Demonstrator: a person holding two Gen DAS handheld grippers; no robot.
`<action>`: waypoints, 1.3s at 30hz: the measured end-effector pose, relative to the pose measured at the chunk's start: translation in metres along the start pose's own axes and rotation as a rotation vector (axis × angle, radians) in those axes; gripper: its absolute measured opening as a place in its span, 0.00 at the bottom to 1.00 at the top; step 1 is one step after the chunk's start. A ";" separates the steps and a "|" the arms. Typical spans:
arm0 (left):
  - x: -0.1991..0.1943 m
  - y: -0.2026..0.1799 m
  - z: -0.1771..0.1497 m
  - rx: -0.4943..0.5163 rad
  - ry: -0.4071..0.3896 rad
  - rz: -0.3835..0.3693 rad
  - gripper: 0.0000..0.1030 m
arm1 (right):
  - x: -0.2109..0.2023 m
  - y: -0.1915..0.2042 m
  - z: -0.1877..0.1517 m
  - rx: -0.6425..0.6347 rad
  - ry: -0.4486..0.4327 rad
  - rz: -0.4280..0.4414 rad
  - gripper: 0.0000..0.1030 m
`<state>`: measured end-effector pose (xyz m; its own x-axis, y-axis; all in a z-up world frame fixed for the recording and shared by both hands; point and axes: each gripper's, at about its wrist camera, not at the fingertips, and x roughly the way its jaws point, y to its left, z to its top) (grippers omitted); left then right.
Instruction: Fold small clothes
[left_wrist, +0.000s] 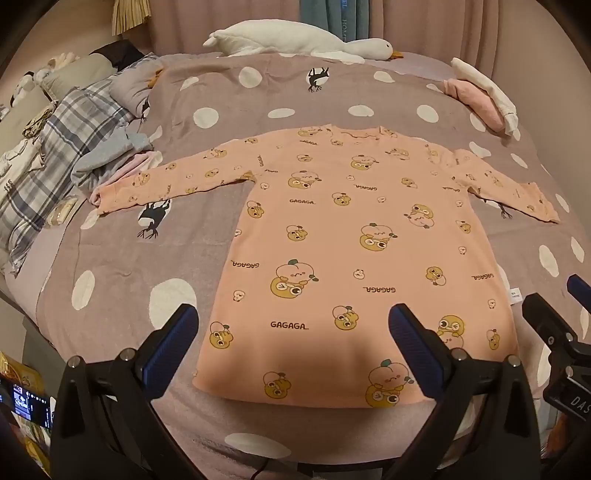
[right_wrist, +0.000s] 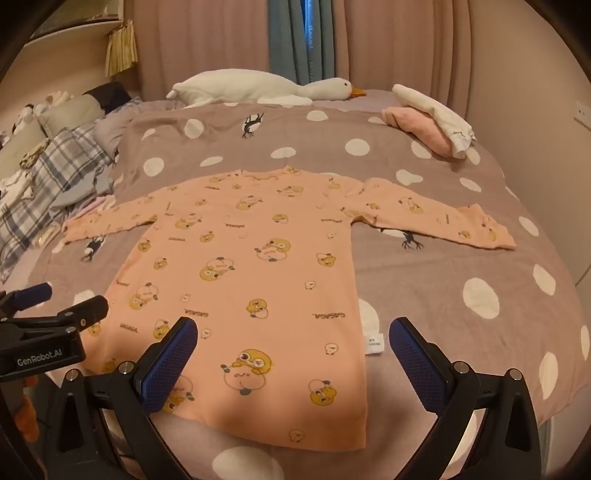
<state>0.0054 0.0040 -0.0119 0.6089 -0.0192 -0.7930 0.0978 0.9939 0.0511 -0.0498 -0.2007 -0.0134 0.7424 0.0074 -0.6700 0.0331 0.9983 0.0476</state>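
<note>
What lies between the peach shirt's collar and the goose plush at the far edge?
Only bare dotted blanket separates the shirt from the goose plush; the right wrist view shows it best.

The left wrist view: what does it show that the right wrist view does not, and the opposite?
Only the left wrist view shows a lit screen at its lower left corner. Only the right wrist view shows a wall socket at its right edge. Both show the peach shirt spread flat on the dotted blanket, the toy goose, and both grippers open.
</note>
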 end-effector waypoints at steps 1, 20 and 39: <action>0.000 0.000 0.000 0.001 0.000 0.000 1.00 | 0.000 -0.001 0.000 0.001 0.000 0.000 1.00; -0.004 -0.009 0.001 0.020 -0.015 -0.016 1.00 | -0.001 -0.005 -0.001 0.005 -0.005 -0.001 1.00; -0.008 -0.012 0.004 0.023 -0.023 -0.020 1.00 | -0.002 -0.004 -0.001 0.003 -0.009 -0.003 1.00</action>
<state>0.0027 -0.0082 -0.0041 0.6249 -0.0420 -0.7796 0.1279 0.9906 0.0492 -0.0515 -0.2047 -0.0131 0.7482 0.0041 -0.6634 0.0369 0.9982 0.0478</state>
